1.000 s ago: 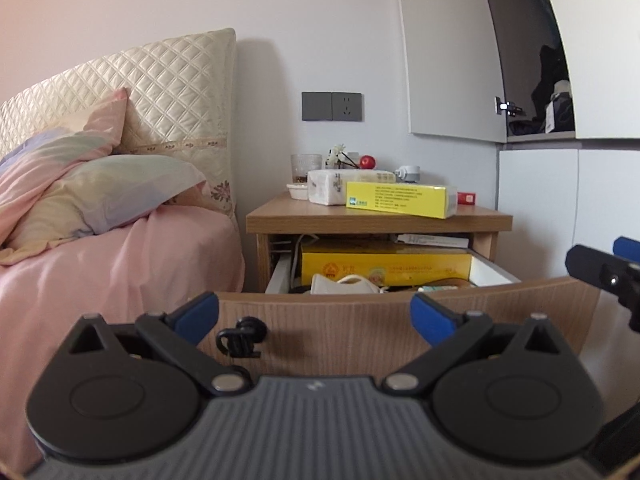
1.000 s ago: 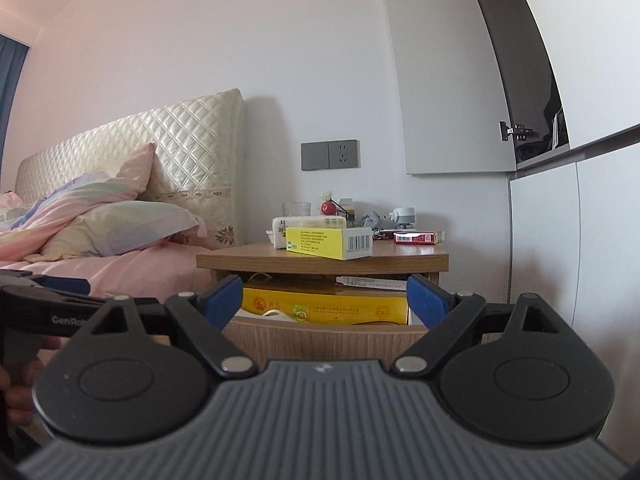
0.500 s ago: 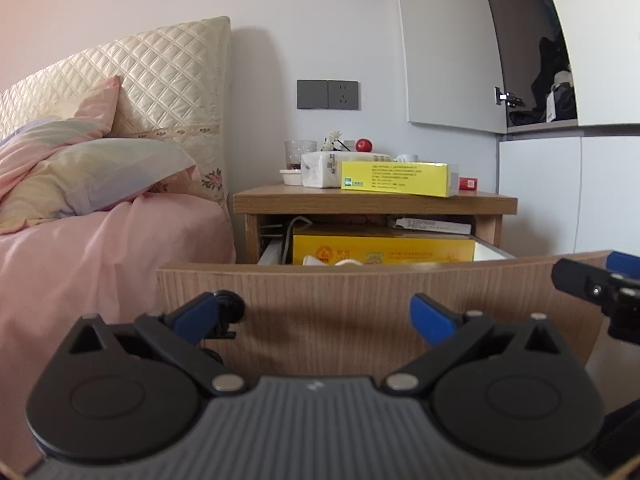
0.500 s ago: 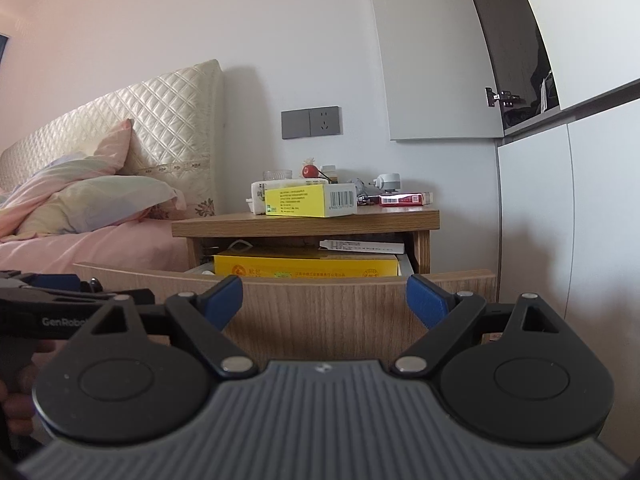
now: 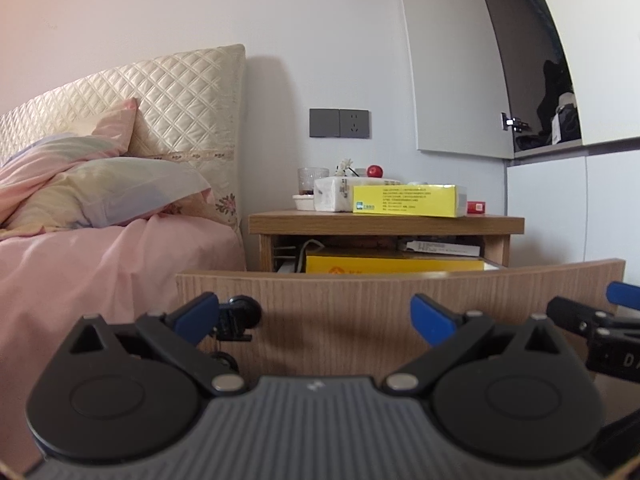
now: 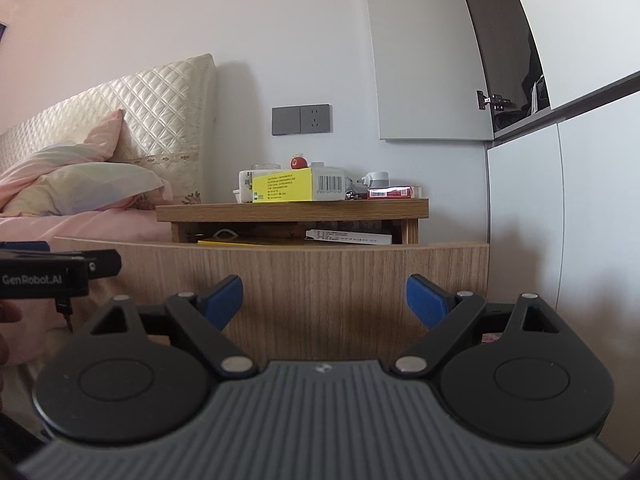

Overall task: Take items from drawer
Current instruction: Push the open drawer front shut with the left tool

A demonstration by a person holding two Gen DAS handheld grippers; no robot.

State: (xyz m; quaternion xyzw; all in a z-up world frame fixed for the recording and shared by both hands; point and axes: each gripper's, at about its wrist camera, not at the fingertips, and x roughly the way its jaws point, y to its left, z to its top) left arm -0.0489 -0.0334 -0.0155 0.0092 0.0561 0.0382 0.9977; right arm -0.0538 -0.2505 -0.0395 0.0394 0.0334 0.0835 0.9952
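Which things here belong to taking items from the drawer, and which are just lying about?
Job: open drawer; yellow box inside it; left gripper; right gripper.

Lying about: yellow carton on nightstand; red pack; pillow.

A pale wall (image 5: pixel 320 40) is filling the background, carrying a grey switch and socket plate (image 5: pixel 339 123). A bed (image 5: pixel 80 272) with pink sheets is standing at the left, its cream quilted headboard (image 5: pixel 180 96) leaning against the wall and pillows (image 5: pixel 104 188) lying in front of it. White cabinets (image 6: pixel 560 200) are lining the right side, one upper door (image 6: pixel 432 80) hanging open. Soft daylight is washing the room.
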